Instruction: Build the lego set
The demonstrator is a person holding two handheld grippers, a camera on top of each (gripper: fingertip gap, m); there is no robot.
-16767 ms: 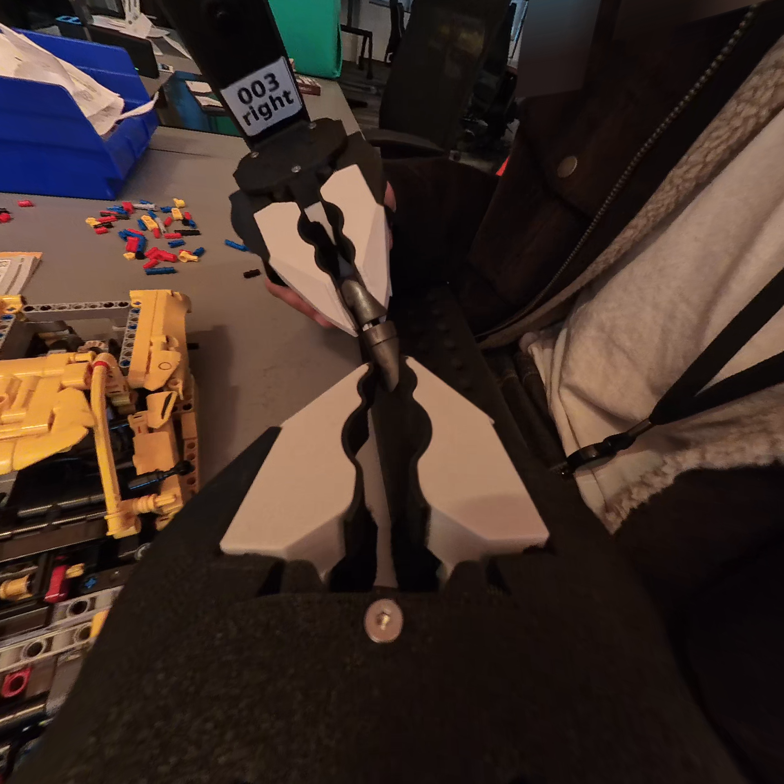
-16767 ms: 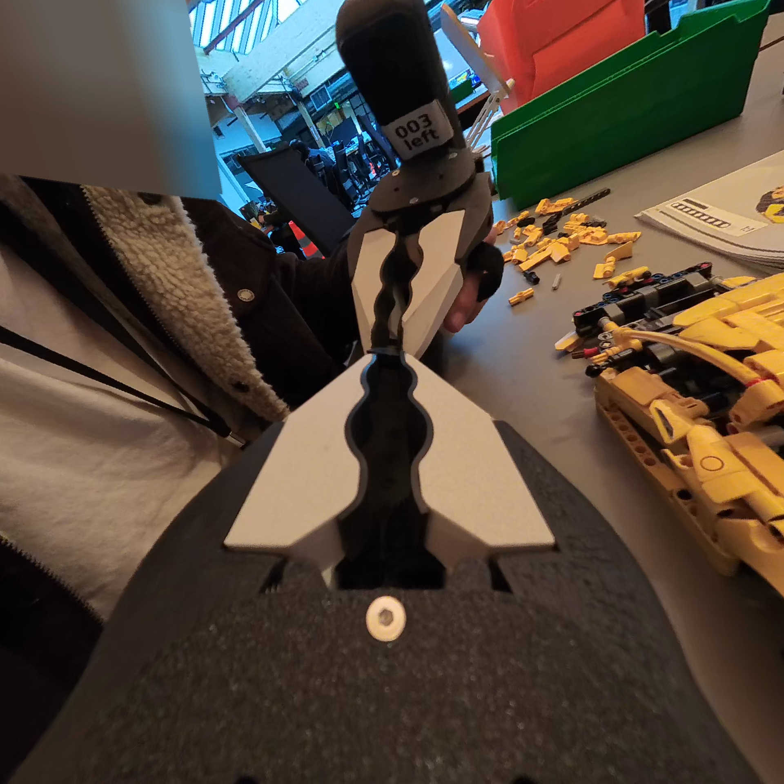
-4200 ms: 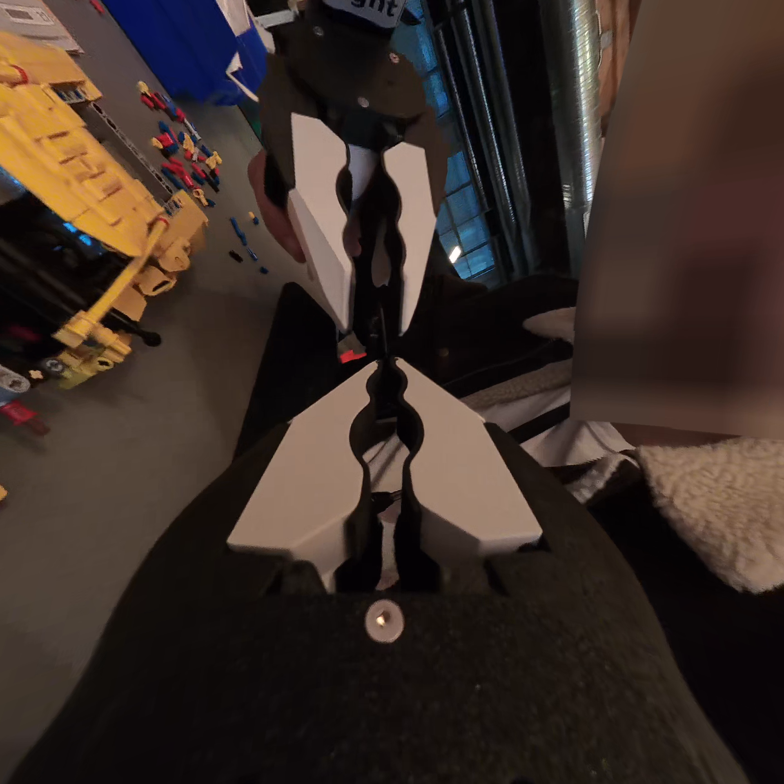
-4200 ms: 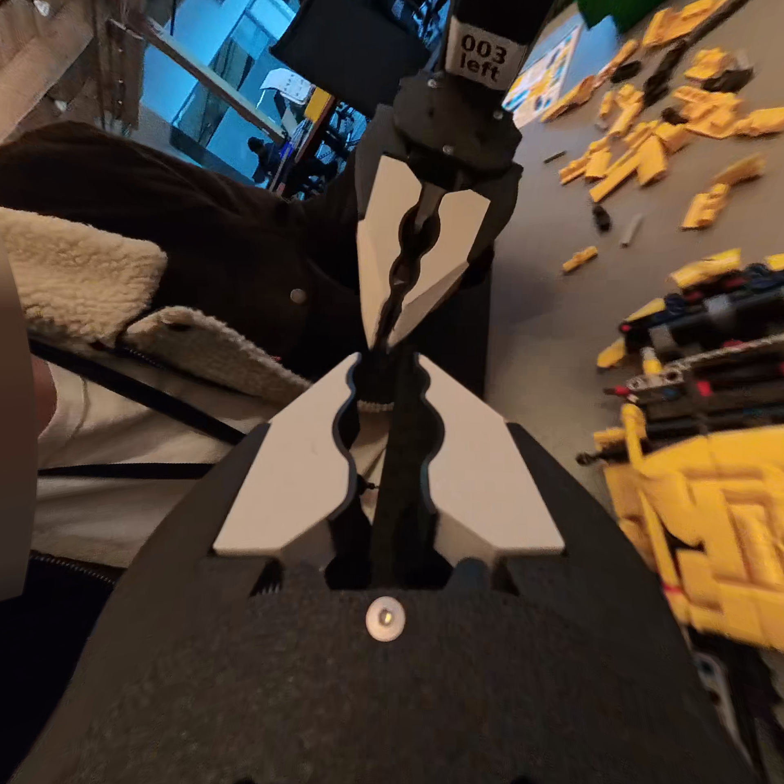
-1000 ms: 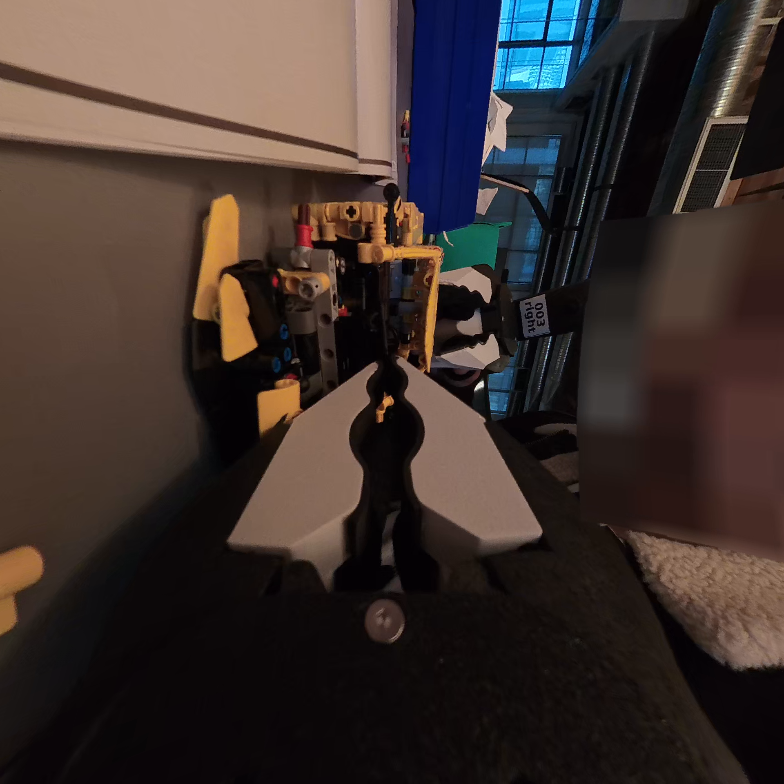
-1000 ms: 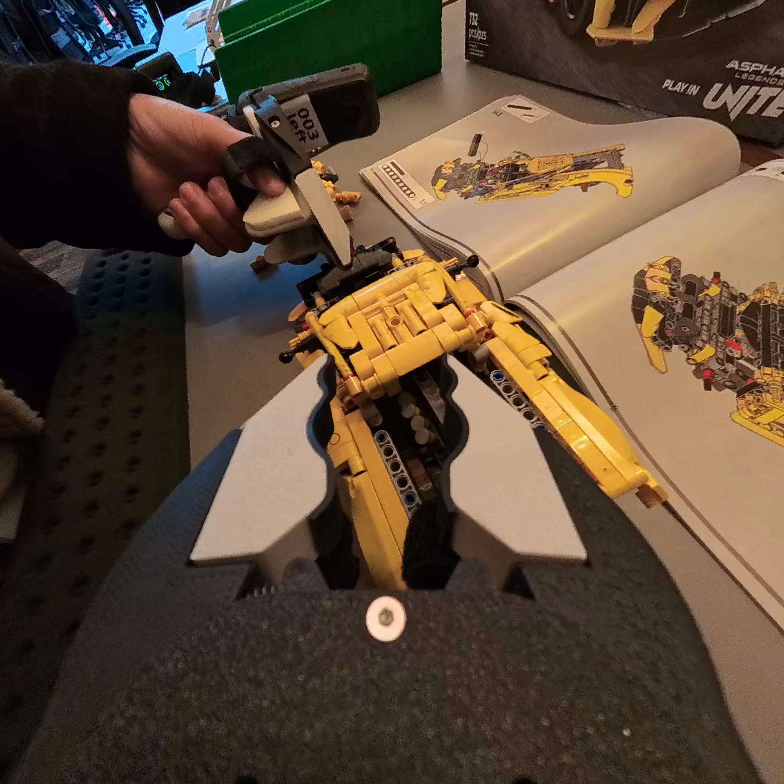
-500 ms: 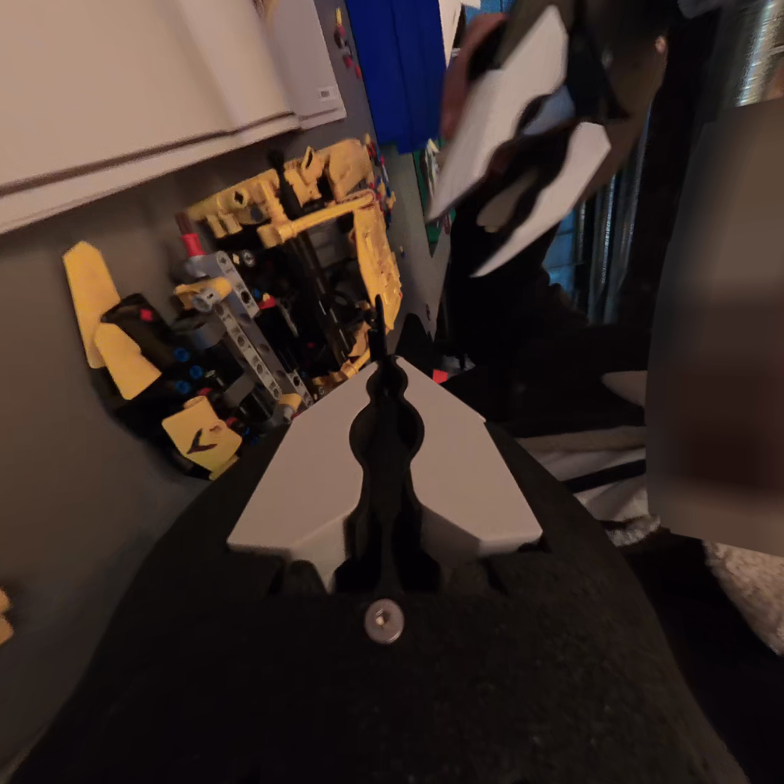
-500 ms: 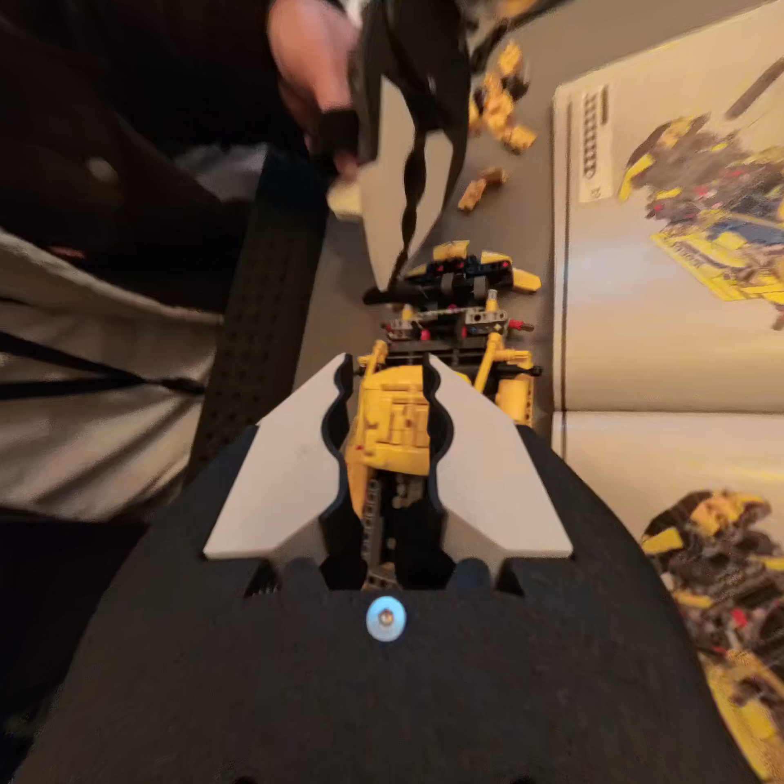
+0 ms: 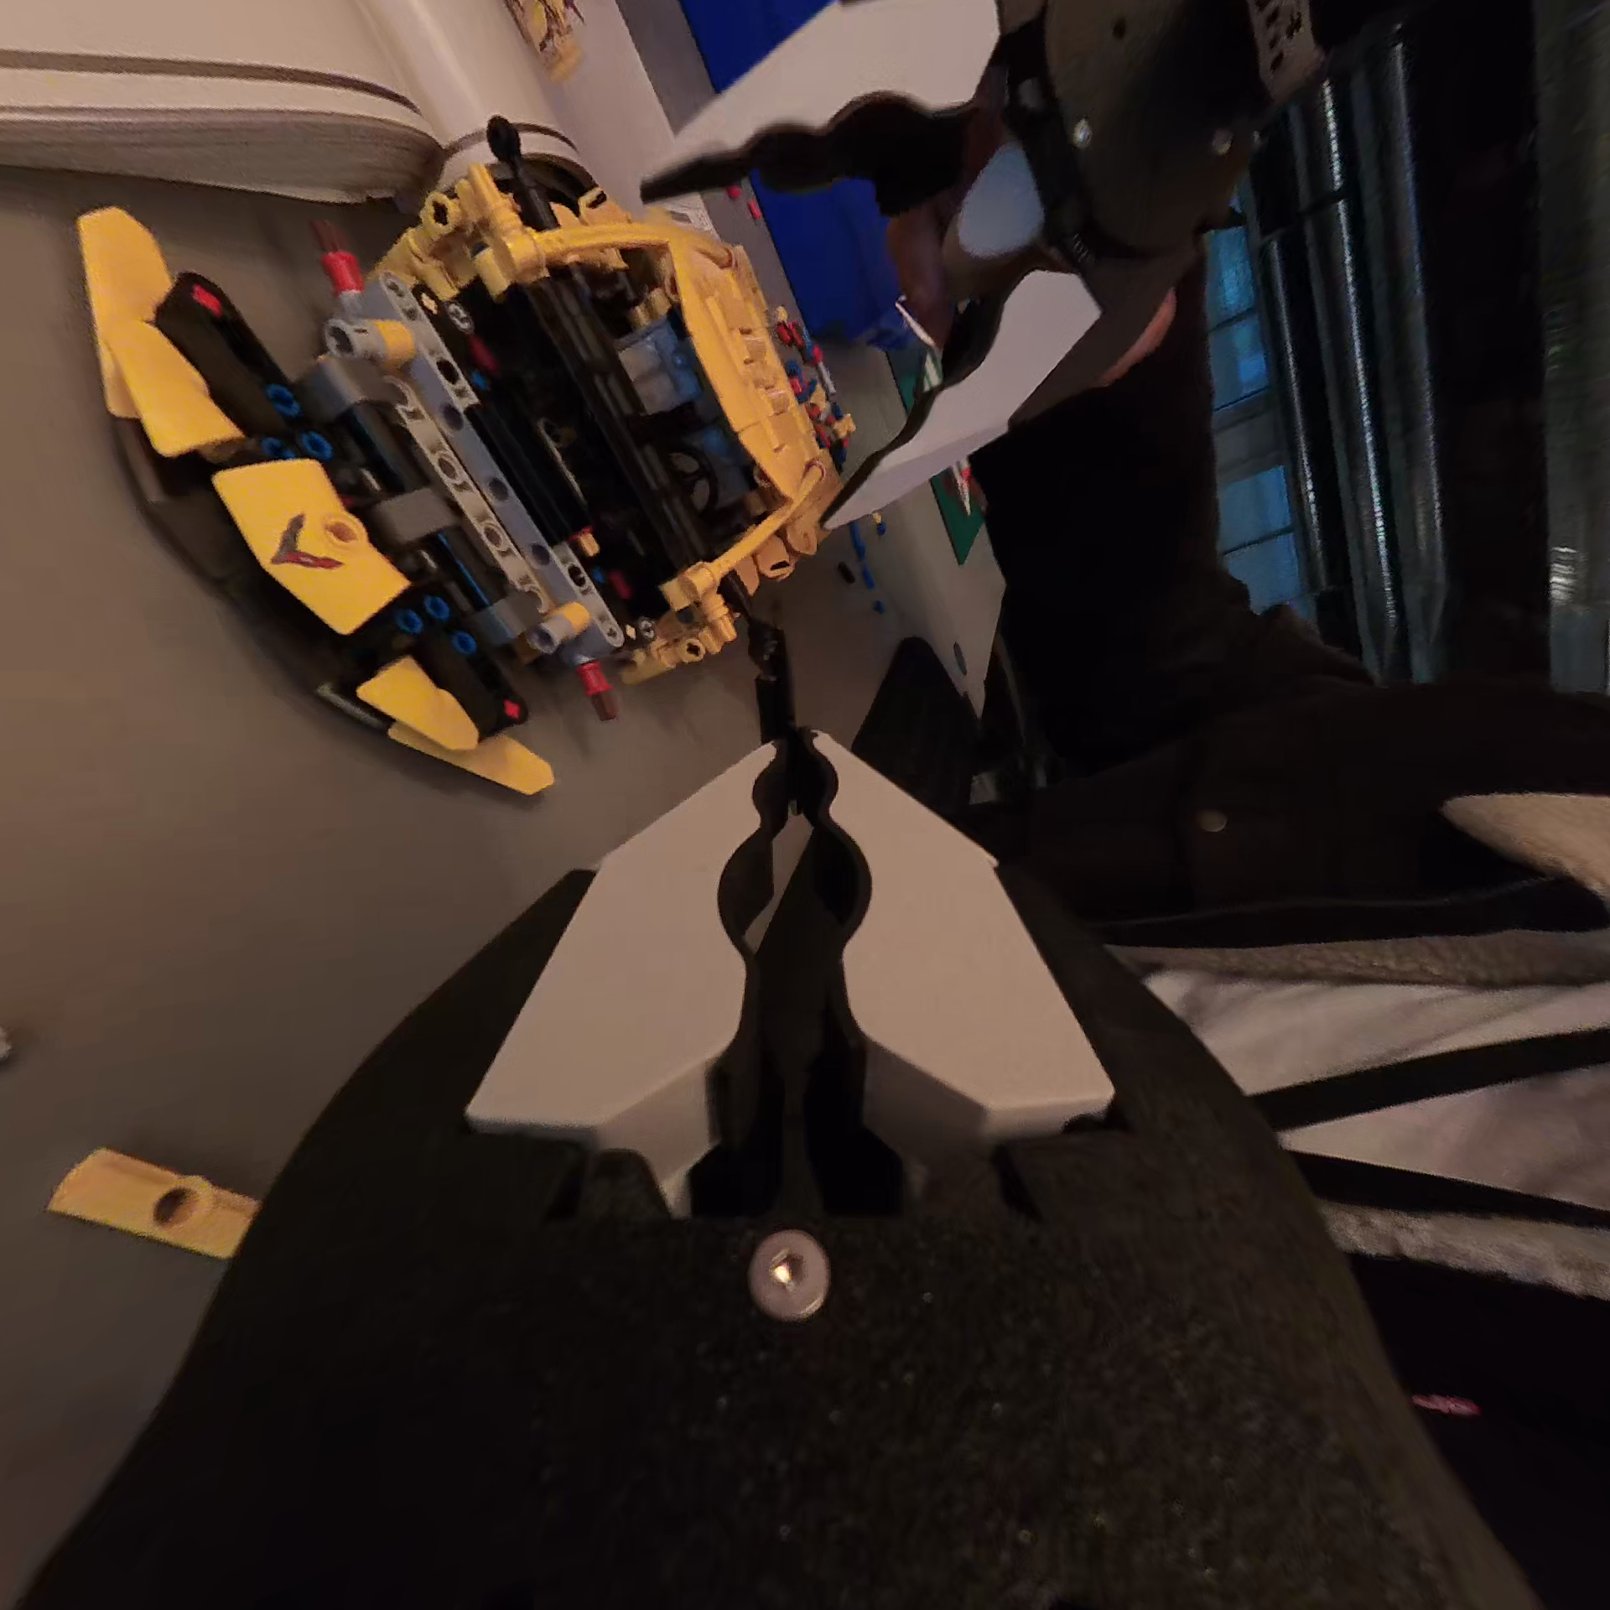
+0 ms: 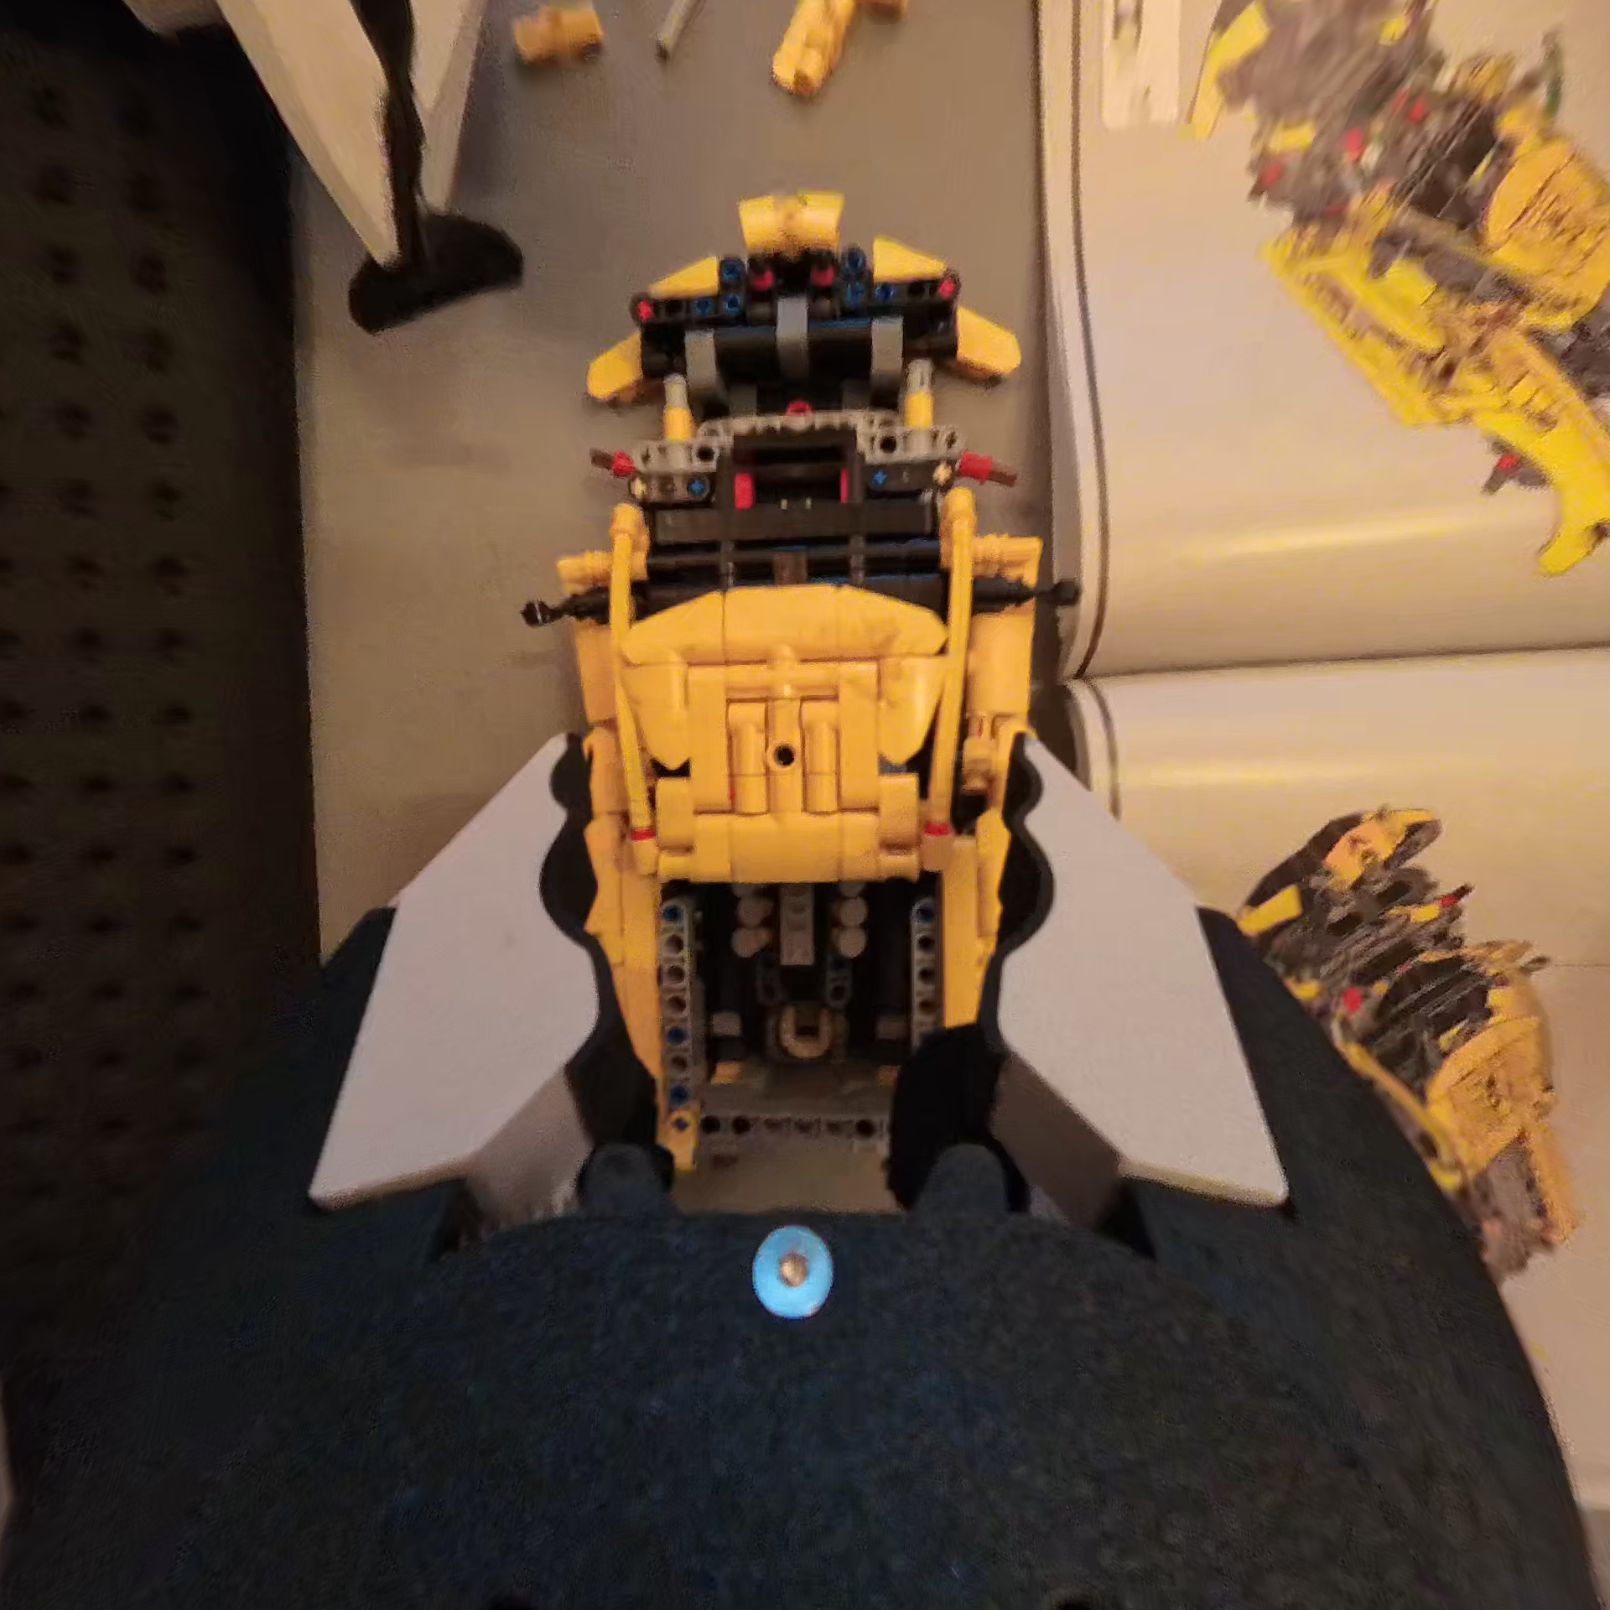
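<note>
Left claw (image 9: 793, 749) closed at the tips on a thin black rod (image 9: 771, 688), which juts forward past the fingertips. Rod's far end sits just beside, possibly touching, the near corner of the yellow-and-black car model (image 9: 558, 418); contact cannot be confirmed. Rod's long axis runs roughly in line with the claw fingers, aimed at the yellow connector cluster at that corner.

Right claw (image 10: 797, 915) spread wide, fingers straddling the rear half of the car model (image 10: 793, 749). Whether the pads press the model's sides cannot be told; a narrow gap appears on both flanks. Seen from the left wrist view, right claw (image 9: 880, 340) hangs over the far end of the model.

Model rests on the grey tabletop (image 9: 174, 871), long axis running straight away from the right claw. Open instruction booklet (image 10: 1307, 523) lies just beside the model. Loose yellow piece (image 9: 148, 1202) lies apart on the tabletop, near the left claw body.

Judgement: left claw is nearer the insertion point; coming move likely a push of the rod along its own axis into the corner, right claw placed to steady the body.
</note>
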